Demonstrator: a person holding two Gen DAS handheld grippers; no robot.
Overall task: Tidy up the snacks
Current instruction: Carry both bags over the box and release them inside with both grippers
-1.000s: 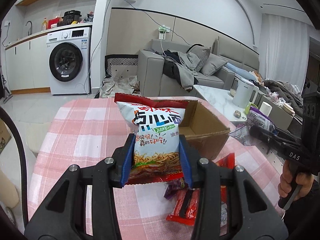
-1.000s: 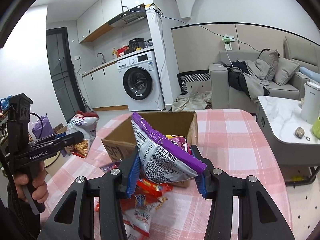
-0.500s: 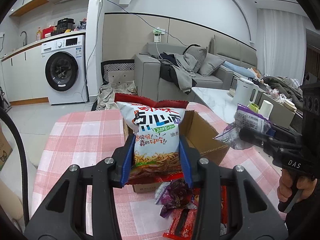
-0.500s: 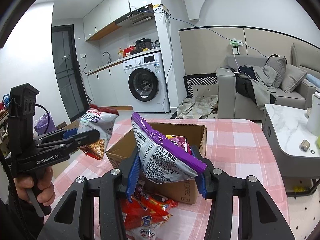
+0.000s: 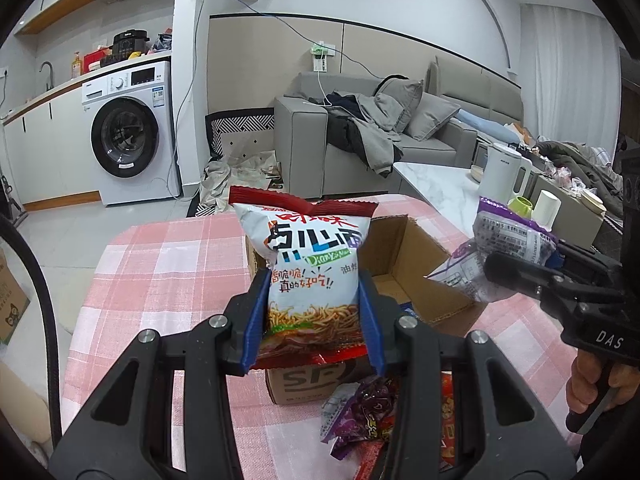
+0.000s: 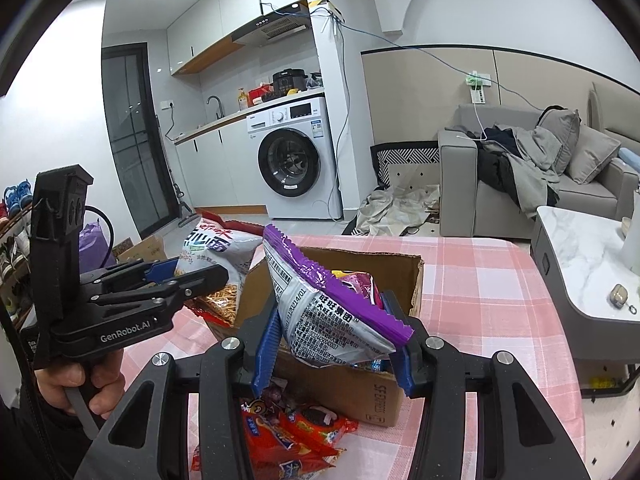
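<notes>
Left tongs [image 5: 312, 316] clamp a noodle bag [image 5: 308, 264] mid-frame above the box [image 5: 420, 280]; right tongs [image 6: 334, 340] pinch a purple bag [image 6: 332, 312] over it. Both bags look light, puffy and crushable, best gripped low across the belly.

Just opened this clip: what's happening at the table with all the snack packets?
A person is sorting snacks with a handheld gripper in each hand. The left gripper is shut on a red-and-white noodle snack bag, the right gripper on a purple-edged silver snack bag. Both bags are held in the air at an open cardboard box on the pink checked tablecloth. More loose snack packets lie on the cloth in front of the box.
</notes>
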